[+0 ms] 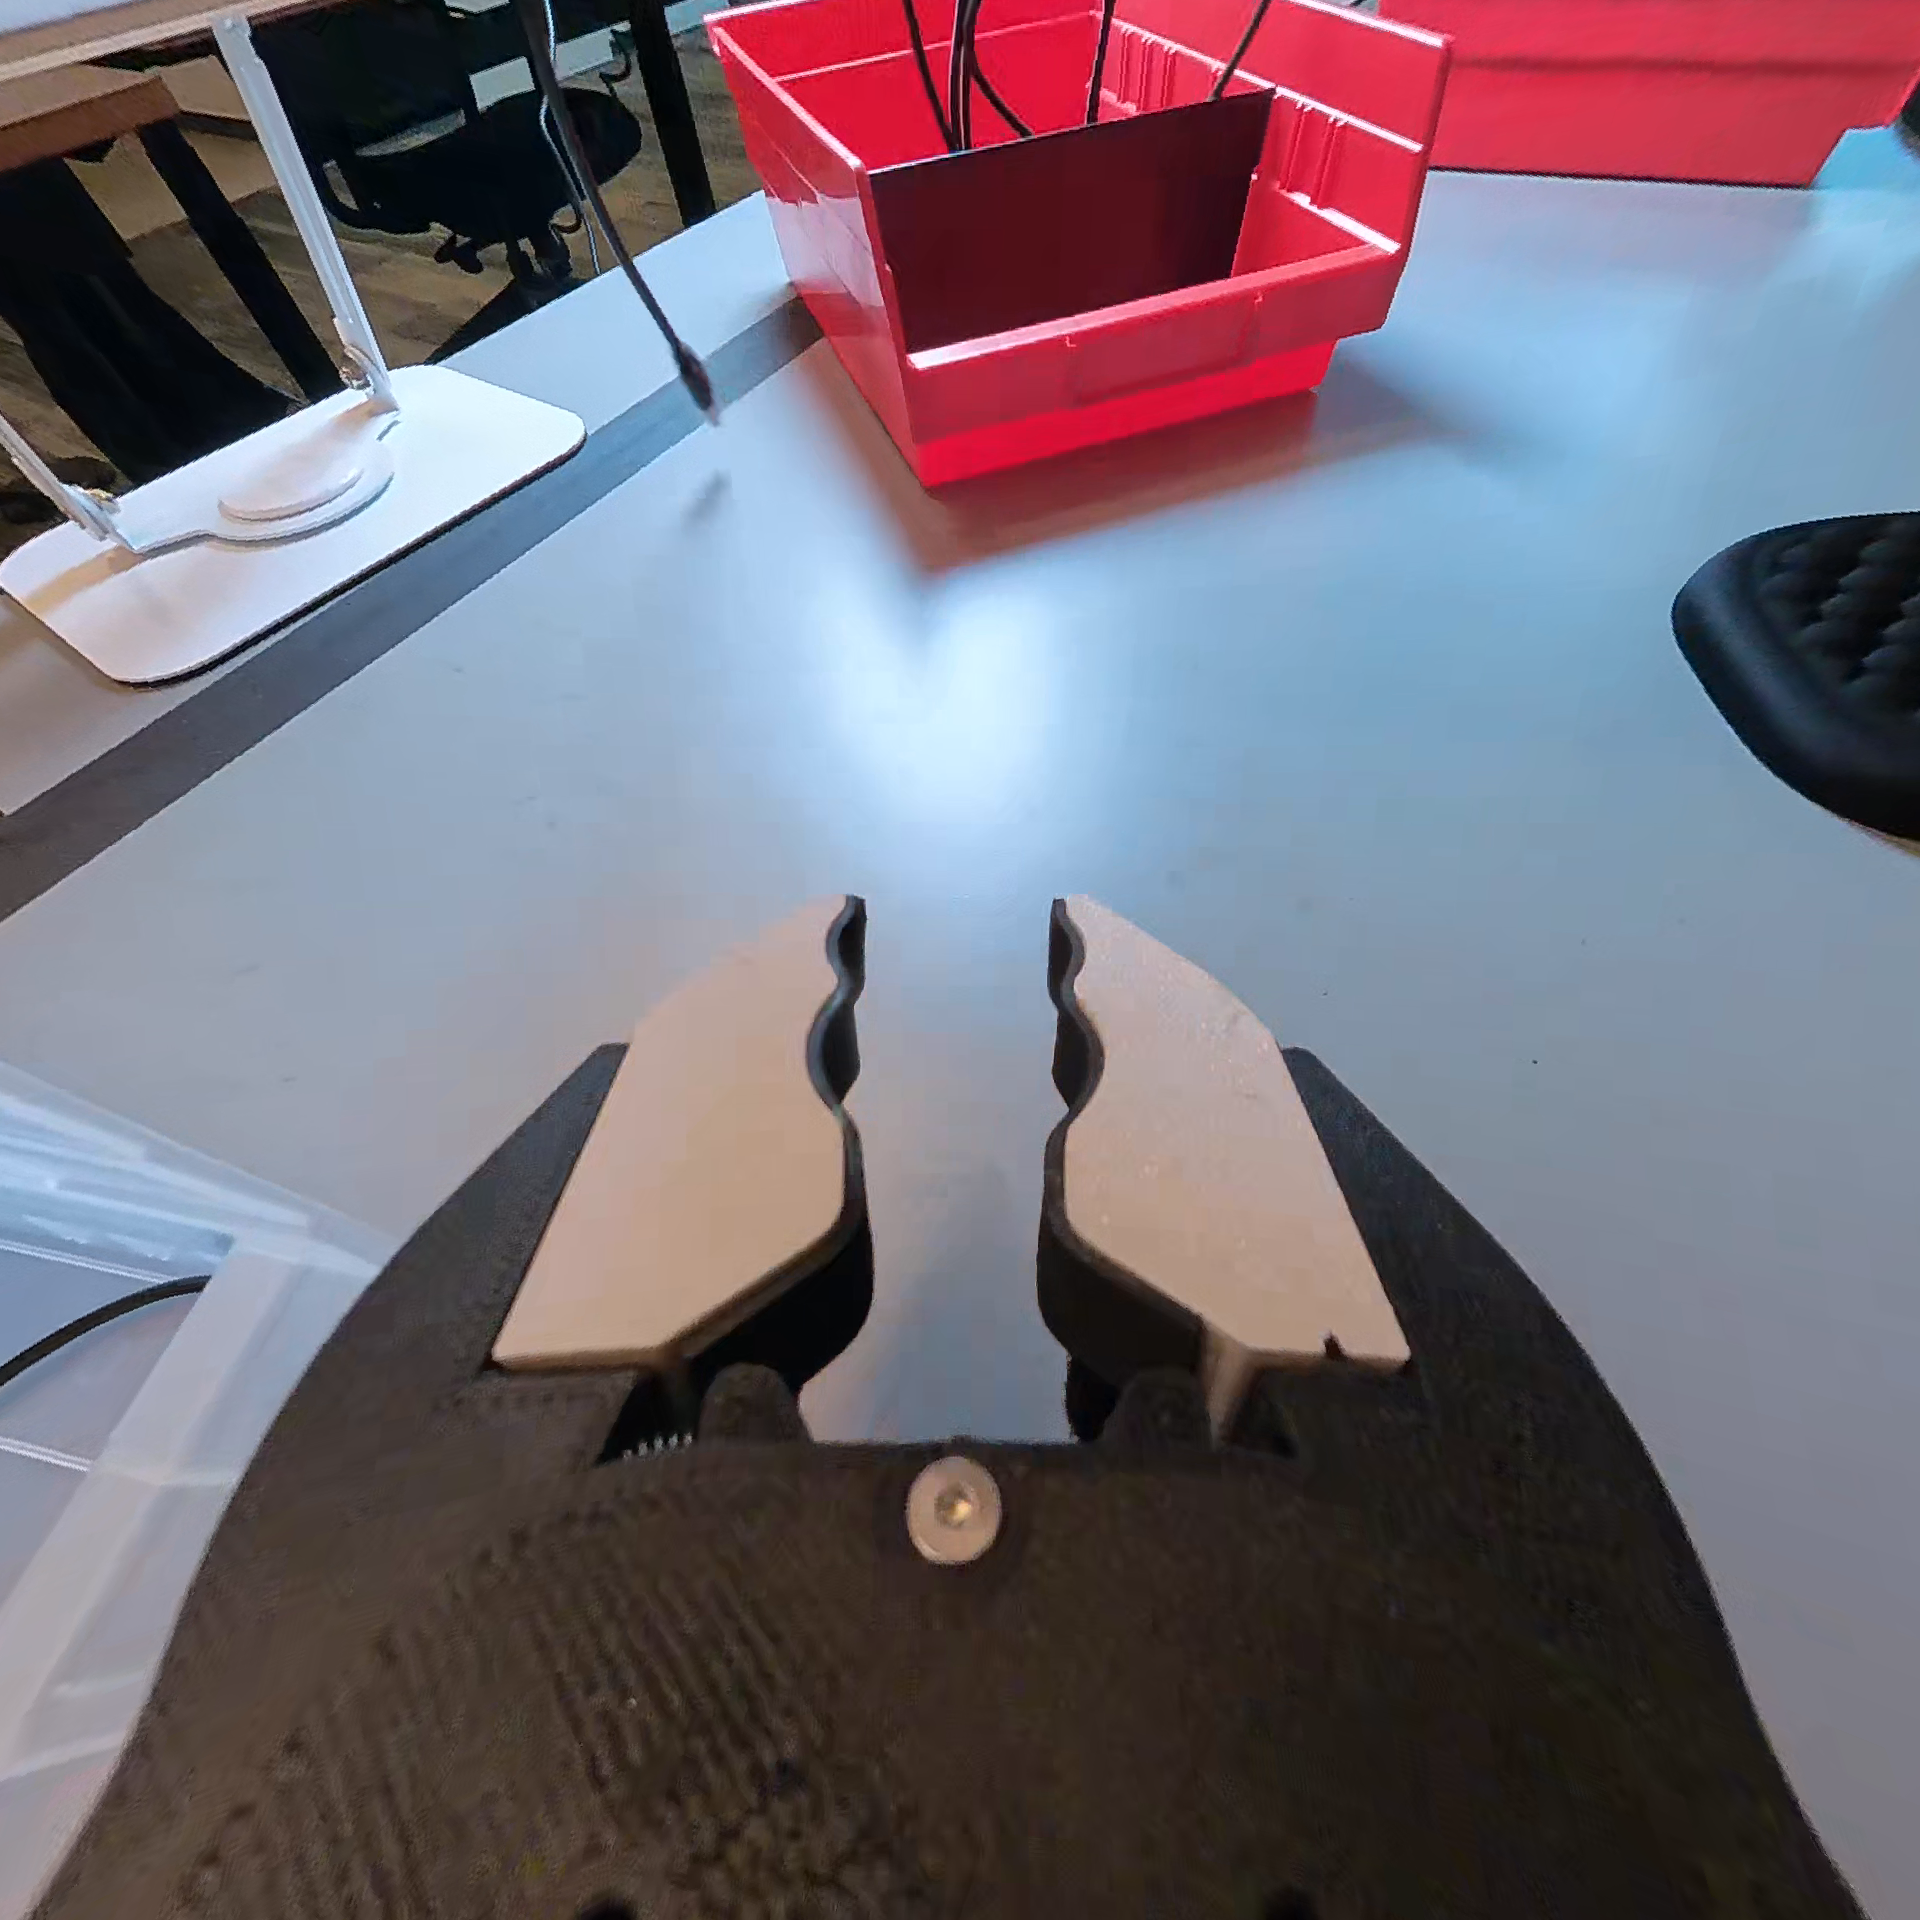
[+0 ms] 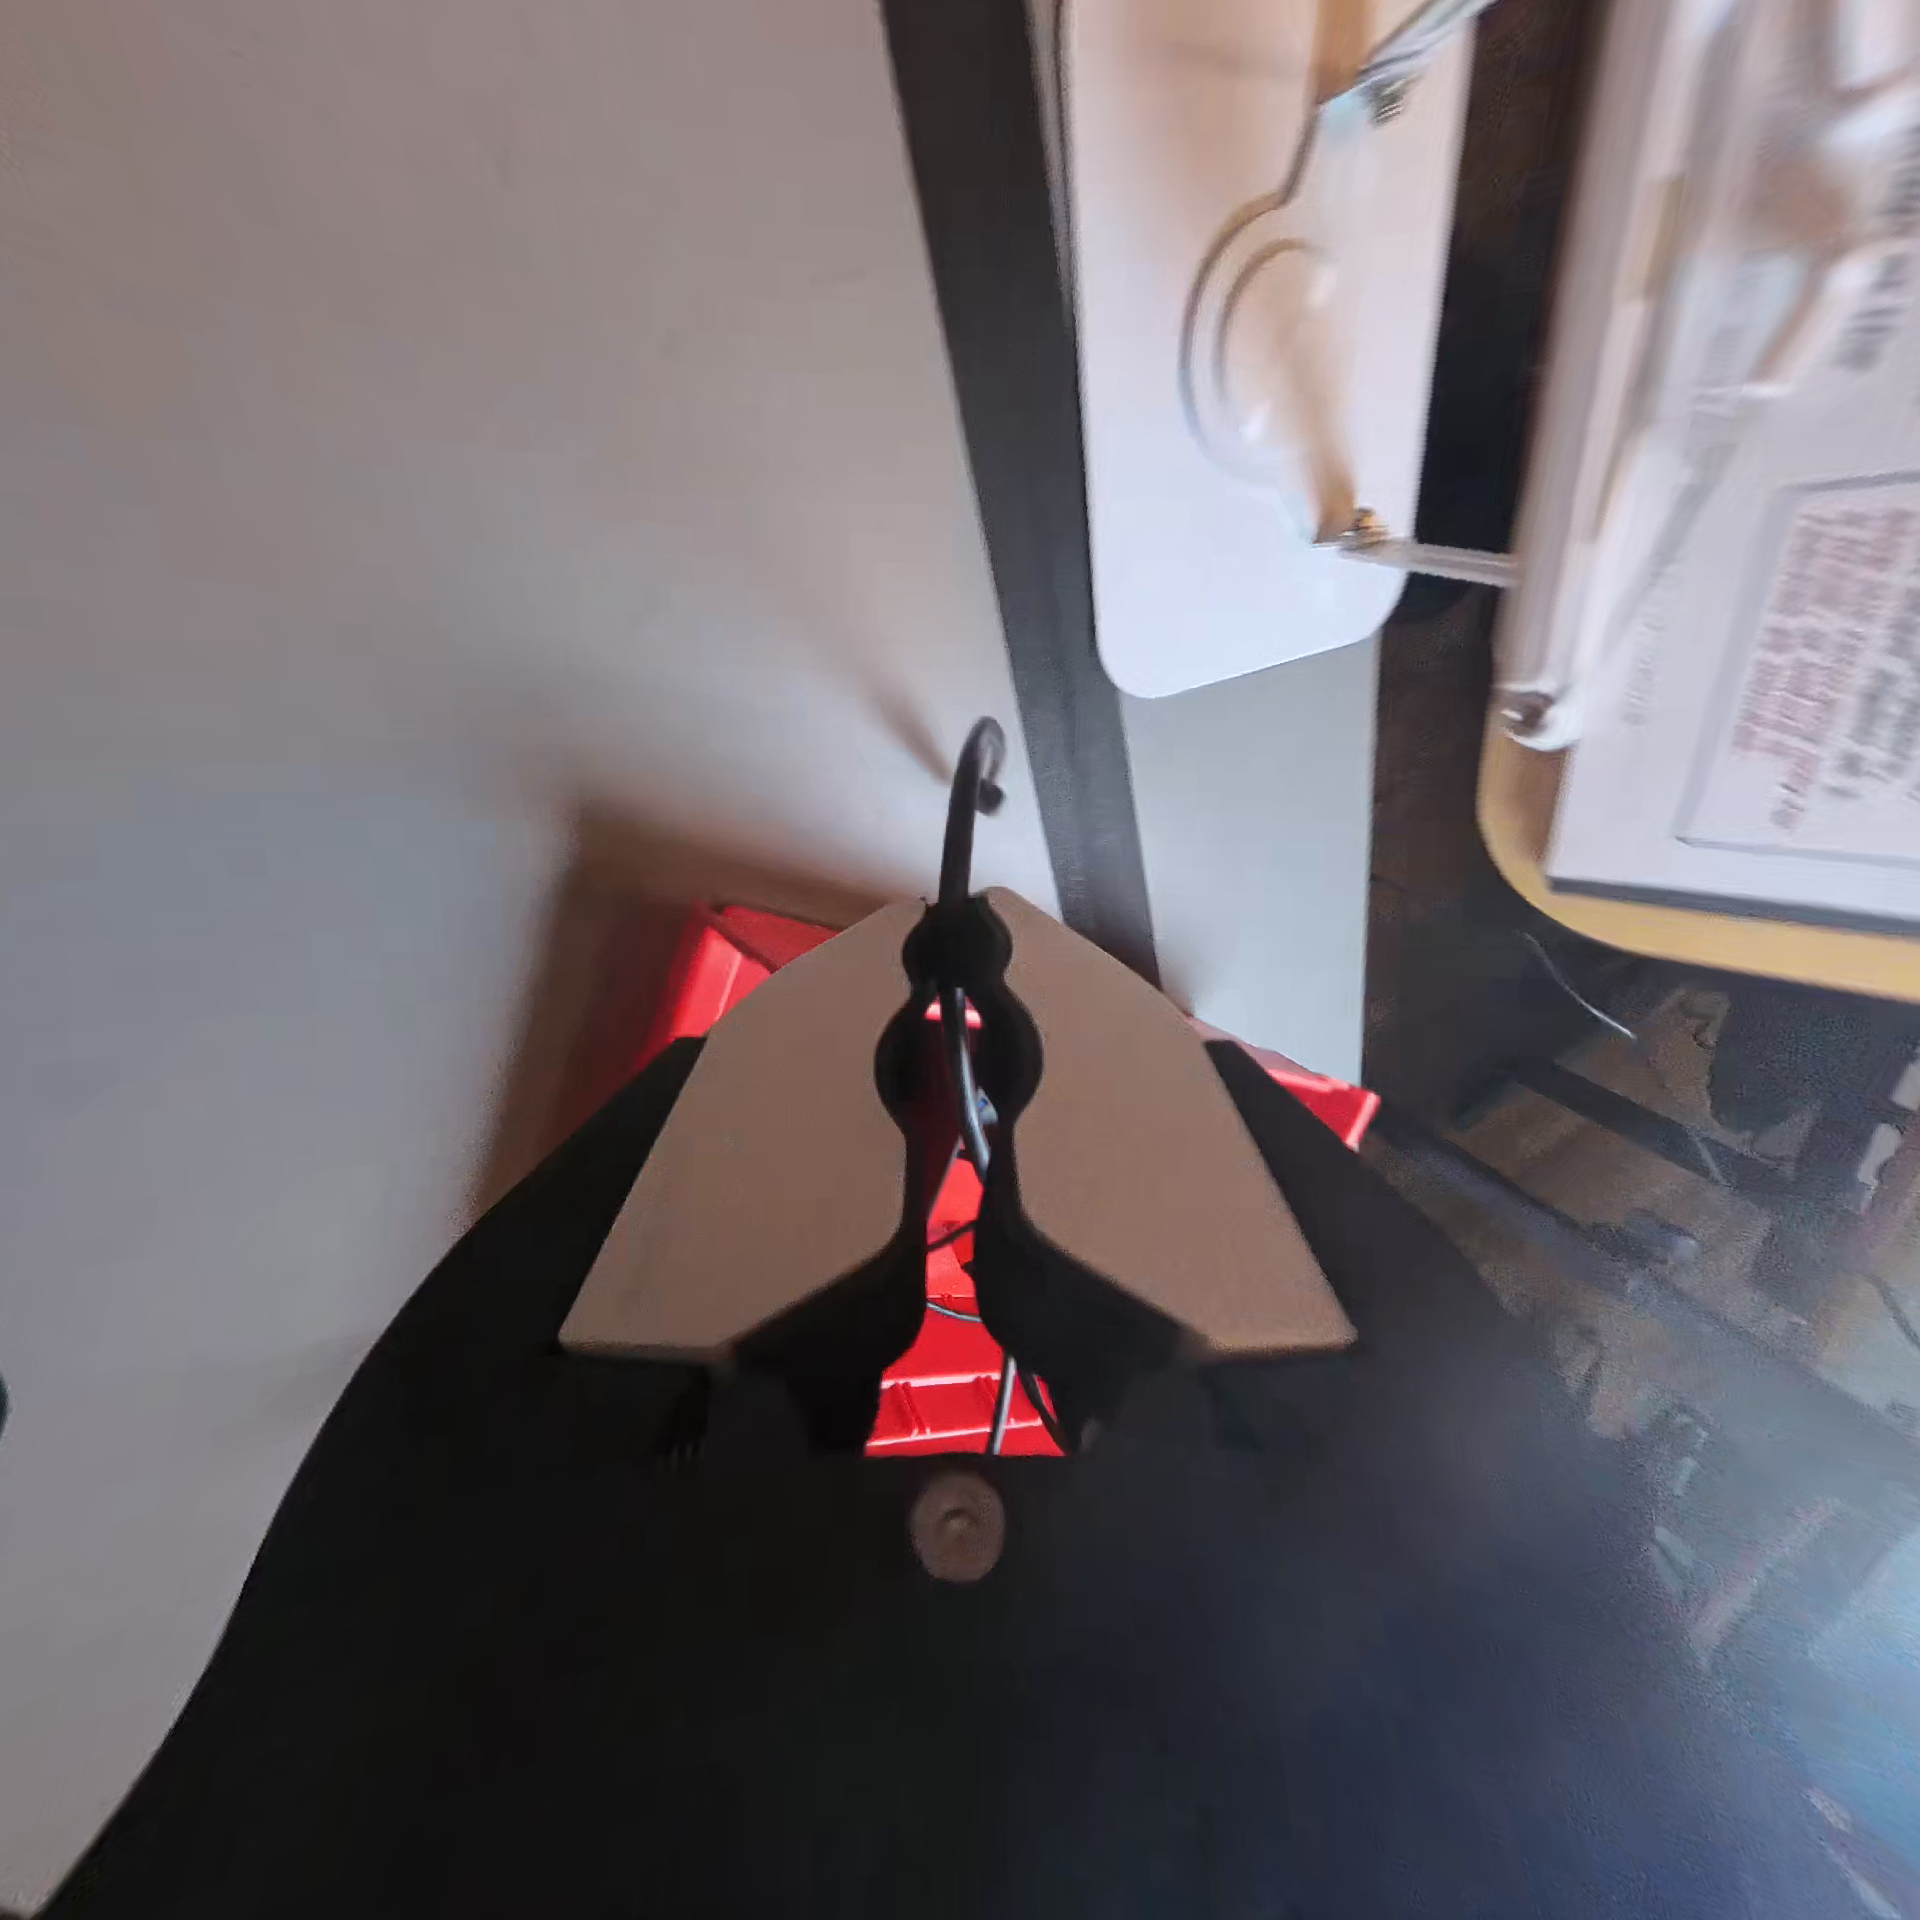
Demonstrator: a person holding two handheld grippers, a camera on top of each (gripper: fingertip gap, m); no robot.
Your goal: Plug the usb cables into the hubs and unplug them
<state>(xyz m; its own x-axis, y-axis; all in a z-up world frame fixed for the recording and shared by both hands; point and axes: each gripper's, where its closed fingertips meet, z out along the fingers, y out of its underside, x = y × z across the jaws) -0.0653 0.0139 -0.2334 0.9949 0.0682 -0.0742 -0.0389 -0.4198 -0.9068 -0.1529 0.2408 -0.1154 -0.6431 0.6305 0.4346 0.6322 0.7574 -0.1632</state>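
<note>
My left gripper [image 1: 956, 920] is open and empty, low over the grey table [image 1: 1195, 727]. Ahead of it stands a red bin [image 1: 1101, 343] with a dark divider and several black cables in it. A black usb cable [image 1: 634, 275] hangs in the air left of the bin, its plug end [image 1: 698, 387] just above the table. In the right wrist view my right gripper [image 2: 961, 920] is shut on a black cable [image 2: 966, 810], whose end curls out past the fingertips. It is high above the red bin [image 2: 935, 1403]. No hub is in view.
A white lamp base [image 1: 301, 499] stands at the left, also in the right wrist view [image 2: 1247, 416]. A clear plastic box [image 1: 125, 1351] is at the lower left. A black mesh pad [image 1: 1829, 665] sits at the right edge. A second red bin [image 1: 1662, 94] is behind. My right fingertips sit around 25 cm from my left ones.
</note>
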